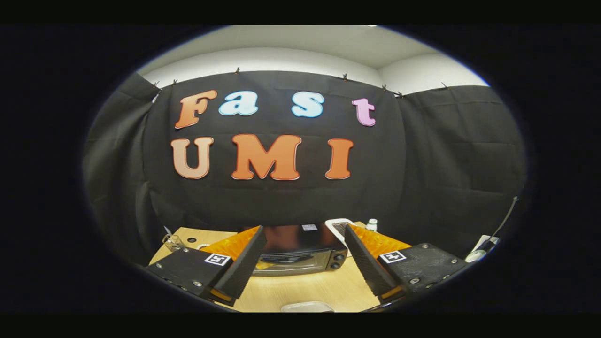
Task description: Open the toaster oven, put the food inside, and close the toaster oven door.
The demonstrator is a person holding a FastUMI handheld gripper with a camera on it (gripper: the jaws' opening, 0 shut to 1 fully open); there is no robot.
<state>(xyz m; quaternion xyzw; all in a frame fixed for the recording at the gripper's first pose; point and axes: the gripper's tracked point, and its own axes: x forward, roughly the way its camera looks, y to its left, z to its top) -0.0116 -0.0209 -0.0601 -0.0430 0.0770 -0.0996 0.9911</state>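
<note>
A black toaster oven [300, 253] stands on the wooden table [324, 288], beyond my fingers and seen through the gap between them. Its door looks closed, with two knobs at its right side. My gripper [303, 256] is open and held above the table, nothing between its black ribbed fingers [244, 267]. A pale dish rim [307, 307] shows on the table just below the fingers, nearer to me than the oven; I cannot tell what lies in it.
A white tray-like object [339, 224] and a small white bottle [372, 224] stand behind the oven to its right. A clear glass item [173, 242] sits near the table's far left corner. Black cloth walls close the booth behind and beside the table.
</note>
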